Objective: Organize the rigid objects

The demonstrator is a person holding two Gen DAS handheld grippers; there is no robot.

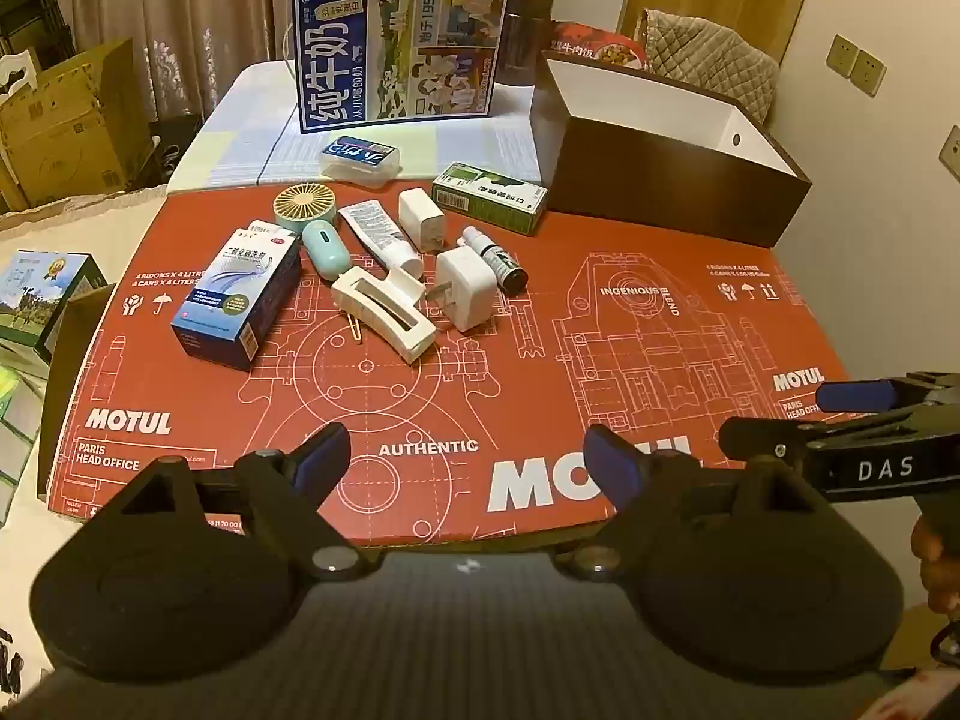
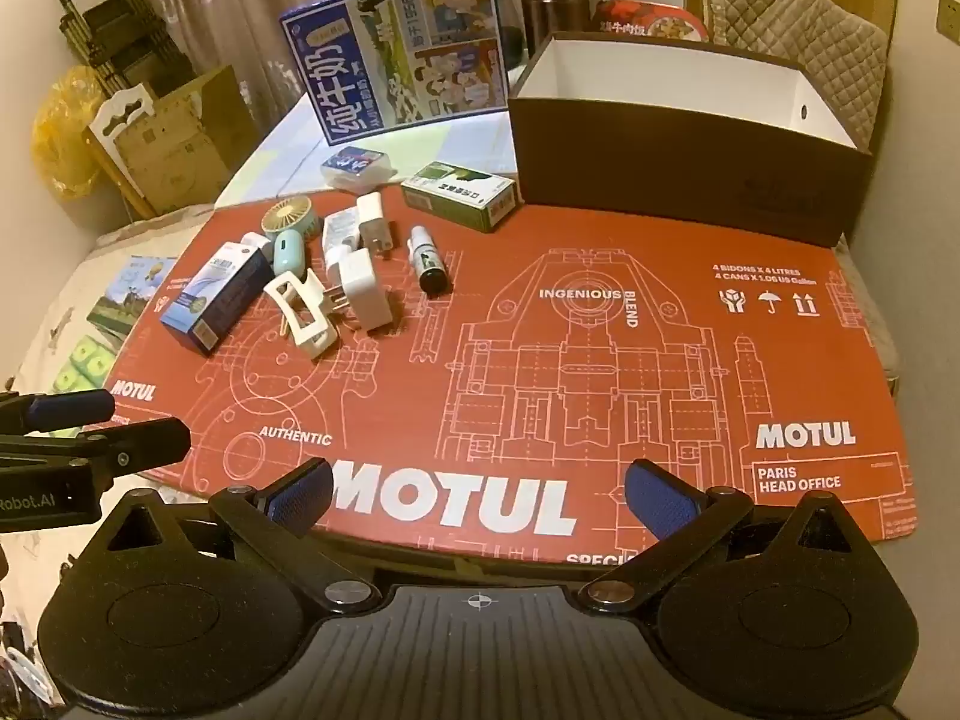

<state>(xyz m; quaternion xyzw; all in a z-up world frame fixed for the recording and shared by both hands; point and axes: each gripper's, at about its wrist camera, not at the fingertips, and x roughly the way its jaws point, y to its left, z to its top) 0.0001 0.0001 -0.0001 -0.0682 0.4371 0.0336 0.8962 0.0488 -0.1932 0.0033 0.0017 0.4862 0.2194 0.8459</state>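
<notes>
Small items lie clustered on the left half of a red printed cardboard sheet (image 1: 600, 324): a blue medicine box (image 1: 237, 300), a white claw clip (image 1: 384, 312), two white chargers (image 1: 465, 291), a tube (image 1: 378, 231), a small spray bottle (image 1: 495, 258), a mint hand fan (image 1: 304, 207) and a green box (image 1: 489, 197). An open brown box (image 1: 666, 177) with a white inside stands at the back right. My left gripper (image 1: 467, 453) hovers open over the sheet's near edge. My right gripper (image 2: 480, 486) is open beside it, also holding nothing.
A large blue milk carton box (image 1: 399, 45) stands upright behind the cluster, with a clear plastic case (image 1: 360, 159) in front of it. Cardboard boxes (image 1: 66, 126) and curtains fill the left background. A quilted chair back (image 1: 708, 57) rises behind the brown box.
</notes>
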